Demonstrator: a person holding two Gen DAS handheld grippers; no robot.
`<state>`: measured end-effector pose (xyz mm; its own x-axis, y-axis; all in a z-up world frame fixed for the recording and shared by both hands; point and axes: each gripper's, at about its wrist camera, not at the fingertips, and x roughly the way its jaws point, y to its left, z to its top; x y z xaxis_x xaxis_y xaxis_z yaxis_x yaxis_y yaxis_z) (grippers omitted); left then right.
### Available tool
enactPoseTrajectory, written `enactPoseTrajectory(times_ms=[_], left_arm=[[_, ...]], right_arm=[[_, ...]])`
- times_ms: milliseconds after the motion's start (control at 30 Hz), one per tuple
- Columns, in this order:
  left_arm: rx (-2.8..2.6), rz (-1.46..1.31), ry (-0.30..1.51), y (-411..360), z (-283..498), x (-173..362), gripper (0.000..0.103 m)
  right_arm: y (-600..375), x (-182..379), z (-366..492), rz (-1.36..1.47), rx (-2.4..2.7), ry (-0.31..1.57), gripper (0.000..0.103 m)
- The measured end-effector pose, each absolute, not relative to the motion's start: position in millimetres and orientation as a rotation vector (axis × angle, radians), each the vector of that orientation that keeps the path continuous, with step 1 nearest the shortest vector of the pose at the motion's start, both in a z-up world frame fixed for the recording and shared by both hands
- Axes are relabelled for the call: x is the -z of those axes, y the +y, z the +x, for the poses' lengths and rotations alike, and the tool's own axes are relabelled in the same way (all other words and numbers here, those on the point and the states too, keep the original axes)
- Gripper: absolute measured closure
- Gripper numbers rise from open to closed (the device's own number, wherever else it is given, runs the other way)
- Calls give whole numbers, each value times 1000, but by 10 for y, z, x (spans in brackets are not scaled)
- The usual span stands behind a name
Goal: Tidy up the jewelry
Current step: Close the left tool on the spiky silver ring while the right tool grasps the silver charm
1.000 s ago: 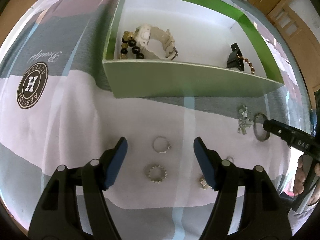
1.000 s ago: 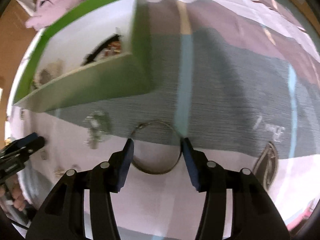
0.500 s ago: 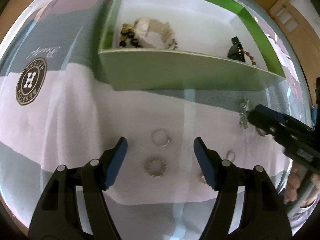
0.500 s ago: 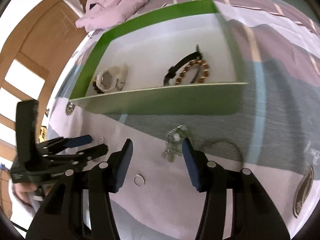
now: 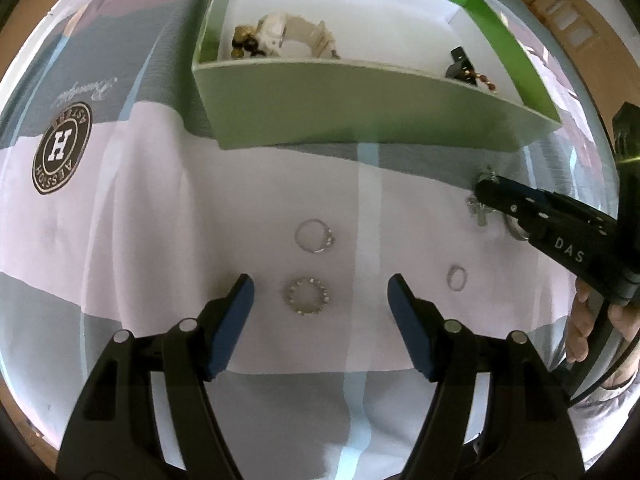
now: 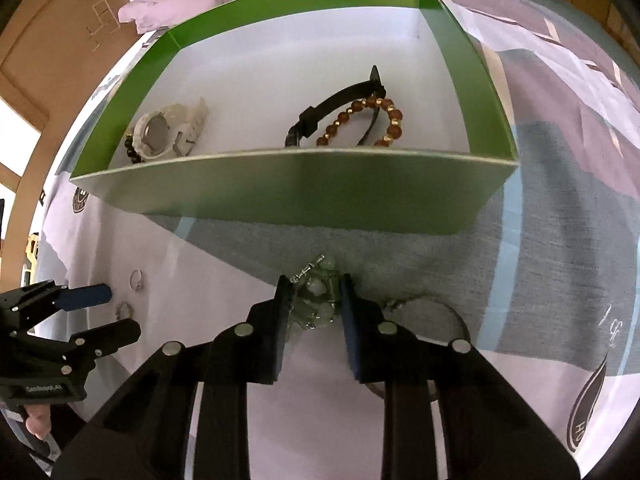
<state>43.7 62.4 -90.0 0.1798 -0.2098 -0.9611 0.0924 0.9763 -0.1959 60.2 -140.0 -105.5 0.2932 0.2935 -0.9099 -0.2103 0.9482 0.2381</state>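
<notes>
Left wrist view: left gripper [image 5: 320,292] hangs with fingers spread wide above the patterned bedsheet [image 5: 120,240], holding nothing; a toothed ring [image 5: 306,295] lies between the fingertips, a stone-set ring [image 5: 315,235] just beyond, a small ring [image 5: 457,278] to the right. Green box [image 5: 360,108] beyond contains a white watch [image 5: 292,36]. Right wrist view: right gripper [image 6: 313,300] has its fingers narrowed around a pale green bracelet [image 6: 316,300] lying on the sheet just before the box; contact of the pads cannot be confirmed. A thin bangle [image 6: 452,312] lies immediately right. Inside the box, a black strap [image 6: 340,98] and brown bead bracelet [image 6: 360,120] sit together.
</notes>
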Motion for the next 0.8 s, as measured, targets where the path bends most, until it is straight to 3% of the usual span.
enactPoseTrajectory(times_ms=[433, 467, 533, 733, 800], left_arm=[[213, -30, 1391, 519, 337, 991, 34], [208, -23, 1386, 510, 335, 989, 36], [183, -5, 1368, 510, 329, 981, 59], [146, -35, 1346, 617, 361, 943, 84], [154, -48, 1324, 636, 361, 878, 84]], right_arm=[[-1463, 980, 635, 121, -370, 1235, 78], [-1447, 992, 646, 118, -374, 1242, 78], [-1455, 997, 641, 107, -378, 1246, 78], [-1447, 1012, 626, 89, -385, 1250, 78], [-1429, 1020, 661, 90, -383, 1252, 78]])
